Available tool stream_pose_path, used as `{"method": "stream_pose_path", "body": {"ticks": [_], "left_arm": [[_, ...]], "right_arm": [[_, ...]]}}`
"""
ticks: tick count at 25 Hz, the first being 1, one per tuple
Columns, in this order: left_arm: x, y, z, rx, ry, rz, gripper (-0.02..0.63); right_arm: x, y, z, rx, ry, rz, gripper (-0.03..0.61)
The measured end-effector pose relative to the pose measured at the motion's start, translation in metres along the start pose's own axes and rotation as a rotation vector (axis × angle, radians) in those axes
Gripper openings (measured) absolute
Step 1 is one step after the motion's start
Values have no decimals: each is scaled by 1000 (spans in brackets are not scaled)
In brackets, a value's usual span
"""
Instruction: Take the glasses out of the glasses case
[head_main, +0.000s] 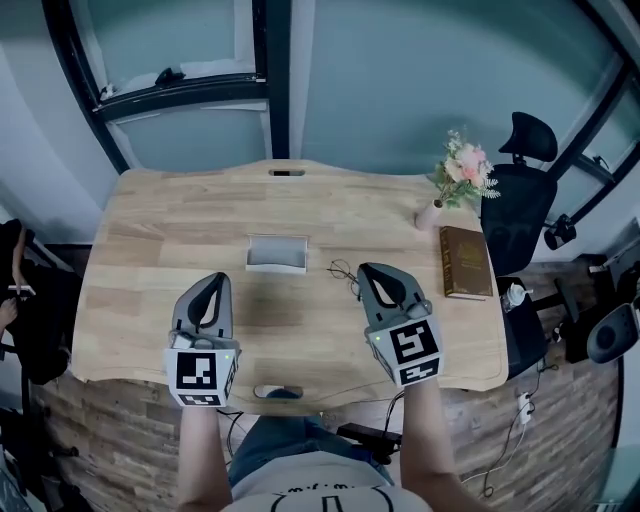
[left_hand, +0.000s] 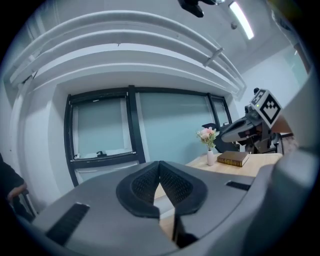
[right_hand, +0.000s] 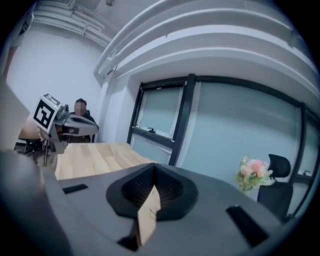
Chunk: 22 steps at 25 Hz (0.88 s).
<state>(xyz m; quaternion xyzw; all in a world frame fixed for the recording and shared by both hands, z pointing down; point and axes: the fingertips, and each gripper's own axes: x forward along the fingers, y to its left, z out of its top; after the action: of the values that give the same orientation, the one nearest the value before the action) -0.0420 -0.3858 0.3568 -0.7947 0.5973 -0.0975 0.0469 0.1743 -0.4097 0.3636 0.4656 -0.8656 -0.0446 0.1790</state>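
A pale glasses case (head_main: 277, 254) lies open in the middle of the wooden table (head_main: 150, 230). To its right, dark thin-framed glasses (head_main: 345, 272) rest on the tabletop, outside the case. My left gripper (head_main: 214, 281) hovers over the table near the front edge, below and left of the case, shut and empty. My right gripper (head_main: 372, 270) hangs just right of the glasses, raised above them, also shut with nothing in it. In the left gripper view the jaw tips (left_hand: 159, 164) meet. The right gripper's tips (right_hand: 153, 167) meet too in its own view.
A brown book (head_main: 466, 262) lies at the table's right edge, with a small vase of flowers (head_main: 460, 170) behind it. A black office chair (head_main: 520, 200) stands beyond the right side. A person (right_hand: 80, 107) sits off to the left. Windows line the wall behind the table.
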Motion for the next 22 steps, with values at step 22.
{"method": "stream_pose_path", "body": {"ticks": [22], "left_arm": [[-67,18,77,34,-228,-45,15]], "right_arm": [[-92,46,96,71,-267,-215,9]]}}
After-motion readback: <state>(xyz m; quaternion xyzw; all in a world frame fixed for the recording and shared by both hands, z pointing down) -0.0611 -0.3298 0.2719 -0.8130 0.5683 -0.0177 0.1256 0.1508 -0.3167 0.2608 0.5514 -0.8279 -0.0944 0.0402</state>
